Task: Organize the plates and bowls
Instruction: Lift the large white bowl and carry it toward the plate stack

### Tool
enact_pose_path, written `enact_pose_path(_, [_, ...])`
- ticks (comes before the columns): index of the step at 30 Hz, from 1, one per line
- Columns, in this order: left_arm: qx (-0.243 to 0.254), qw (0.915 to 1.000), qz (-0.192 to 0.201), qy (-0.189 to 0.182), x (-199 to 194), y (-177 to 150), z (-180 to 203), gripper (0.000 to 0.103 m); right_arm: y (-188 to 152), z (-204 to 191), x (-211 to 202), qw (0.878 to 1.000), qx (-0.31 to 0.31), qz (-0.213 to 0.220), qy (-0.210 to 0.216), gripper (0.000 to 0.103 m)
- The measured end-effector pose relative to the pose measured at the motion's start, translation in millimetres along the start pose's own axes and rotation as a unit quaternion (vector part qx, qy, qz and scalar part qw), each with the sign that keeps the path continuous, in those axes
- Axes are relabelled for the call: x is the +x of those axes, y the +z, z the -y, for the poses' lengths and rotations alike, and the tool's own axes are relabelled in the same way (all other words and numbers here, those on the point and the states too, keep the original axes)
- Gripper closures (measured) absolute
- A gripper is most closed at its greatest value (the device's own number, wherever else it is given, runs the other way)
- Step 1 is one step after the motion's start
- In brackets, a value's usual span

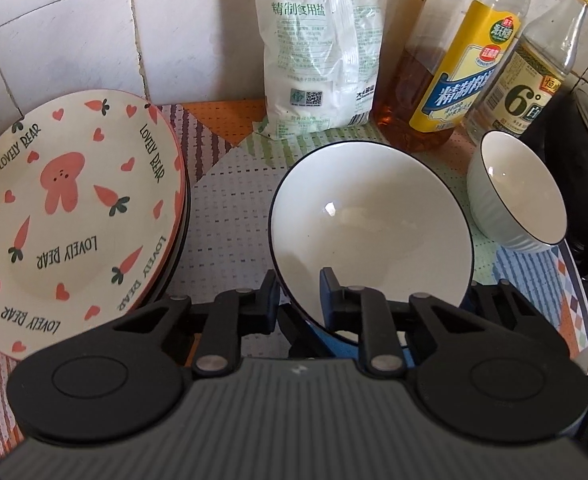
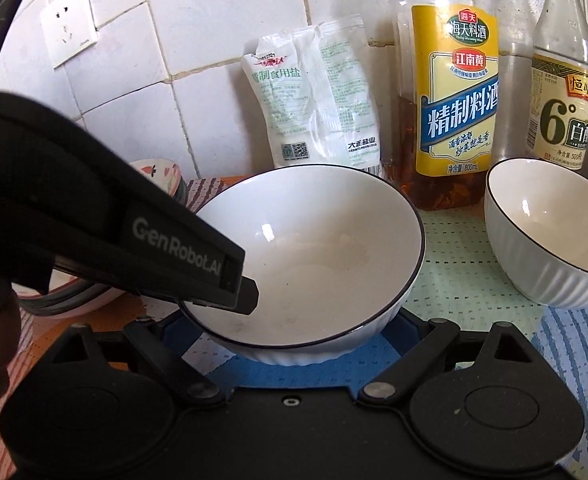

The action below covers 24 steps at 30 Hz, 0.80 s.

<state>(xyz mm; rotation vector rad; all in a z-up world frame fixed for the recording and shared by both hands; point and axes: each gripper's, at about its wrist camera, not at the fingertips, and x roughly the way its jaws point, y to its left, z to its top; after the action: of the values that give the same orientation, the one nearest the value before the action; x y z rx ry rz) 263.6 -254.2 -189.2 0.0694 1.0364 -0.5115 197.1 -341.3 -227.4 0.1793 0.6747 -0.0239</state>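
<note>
A large white bowl with a dark rim [image 1: 370, 228] [image 2: 314, 256] is tilted, its near rim clamped between the fingers of my left gripper [image 1: 300, 300]. In the right wrist view the left gripper [image 2: 229, 280] reaches in from the left and bites the bowl's rim. My right gripper [image 2: 294, 344] is open, its blue pads spread under and beside the bowl's near side. A smaller white ribbed bowl [image 1: 518, 192] [image 2: 550, 236] stands to the right. A stack of "Lovely Bear" carrot plates [image 1: 69, 216] [image 2: 161, 176] lies at the left.
A salt bag [image 1: 322, 56] [image 2: 314, 100], a cooking wine bottle [image 1: 450, 68] [image 2: 450, 100] and a vinegar bottle [image 1: 534, 64] [image 2: 566, 80] stand along the tiled wall. A patterned mat [image 1: 229, 200] covers the counter. A wall socket [image 2: 67, 26] is at the upper left.
</note>
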Motion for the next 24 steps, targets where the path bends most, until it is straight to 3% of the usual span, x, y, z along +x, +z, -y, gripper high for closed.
enact_pose_path(15, [0.049,0.9987,-0.011,0.01,-52.2,-39.1,7.9,0.084,-23.1,-17.6,-48.7,0.999,-0.025,0.031,0.015,0.008])
enact_pose_path(24, [0.039,0.9989,-0.022,0.013,-86.8,-69.3,-24.3,0.084,-52.0,-53.6,-77.7,0.998,0.001,0.045,0.04,0.008])
